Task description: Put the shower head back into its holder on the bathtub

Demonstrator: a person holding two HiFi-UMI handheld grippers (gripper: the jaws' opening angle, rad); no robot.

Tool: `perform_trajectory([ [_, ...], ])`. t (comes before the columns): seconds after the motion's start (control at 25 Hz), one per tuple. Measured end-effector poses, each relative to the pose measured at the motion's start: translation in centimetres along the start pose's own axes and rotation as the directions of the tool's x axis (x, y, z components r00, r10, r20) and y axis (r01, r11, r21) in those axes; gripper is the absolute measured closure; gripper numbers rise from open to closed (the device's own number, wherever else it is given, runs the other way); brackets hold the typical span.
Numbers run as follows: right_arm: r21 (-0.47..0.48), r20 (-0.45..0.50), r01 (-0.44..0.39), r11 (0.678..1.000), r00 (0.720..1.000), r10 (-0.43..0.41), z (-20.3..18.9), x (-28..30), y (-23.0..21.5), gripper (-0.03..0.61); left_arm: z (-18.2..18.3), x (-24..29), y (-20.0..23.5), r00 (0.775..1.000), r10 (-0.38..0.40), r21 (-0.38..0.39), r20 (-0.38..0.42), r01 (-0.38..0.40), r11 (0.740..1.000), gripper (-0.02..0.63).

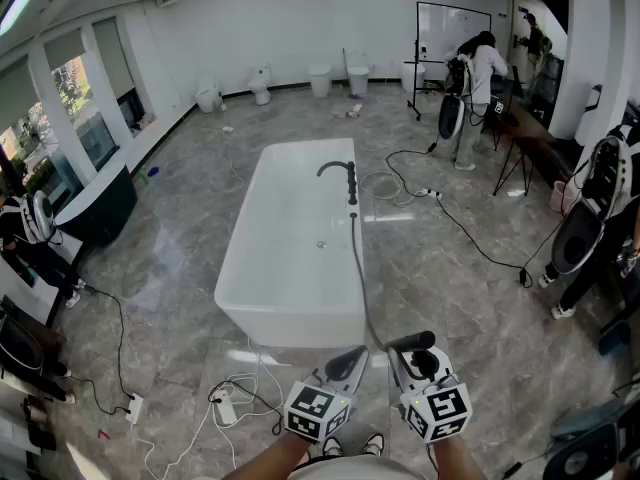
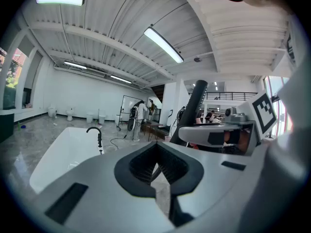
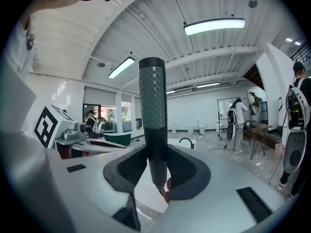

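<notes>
A white bathtub [image 1: 238,258] stands in the middle of the floor, with a black curved faucet [image 1: 343,171] and fittings on its right rim. A dark hose [image 1: 358,268] runs from that rim down toward me. My right gripper [image 1: 413,360] is shut on the black shower head [image 1: 416,342]. In the right gripper view the perforated shower head [image 3: 152,106] stands upright between the pads of the right gripper [image 3: 156,171]. My left gripper [image 1: 345,366] is beside it, shut and holding nothing; its closed pads [image 2: 167,166] show in the left gripper view, with the tub [image 2: 58,154] beyond.
White cables and a power strip [image 1: 133,408] lie on the floor to the left of my feet. A black cable [image 1: 470,238] crosses the floor right of the tub. People stand at the right [image 1: 478,93] and left edges. Toilets [image 1: 320,78] line the far wall.
</notes>
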State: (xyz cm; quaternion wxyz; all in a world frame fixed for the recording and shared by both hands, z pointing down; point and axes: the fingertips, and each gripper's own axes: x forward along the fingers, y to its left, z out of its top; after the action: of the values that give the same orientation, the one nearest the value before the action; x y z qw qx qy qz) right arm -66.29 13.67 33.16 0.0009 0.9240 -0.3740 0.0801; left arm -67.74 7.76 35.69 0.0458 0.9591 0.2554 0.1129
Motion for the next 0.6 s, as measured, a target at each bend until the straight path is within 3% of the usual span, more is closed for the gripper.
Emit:
perform_trajectory([
  [0.6,0.016,0.012,0.005,1.0,1.0,-0.005,0.46,-0.12,0.06,0.453,-0.07,0.1,-0.05,1.0,-0.004,-0.004,-0.007,0.004,1.0,0.609],
])
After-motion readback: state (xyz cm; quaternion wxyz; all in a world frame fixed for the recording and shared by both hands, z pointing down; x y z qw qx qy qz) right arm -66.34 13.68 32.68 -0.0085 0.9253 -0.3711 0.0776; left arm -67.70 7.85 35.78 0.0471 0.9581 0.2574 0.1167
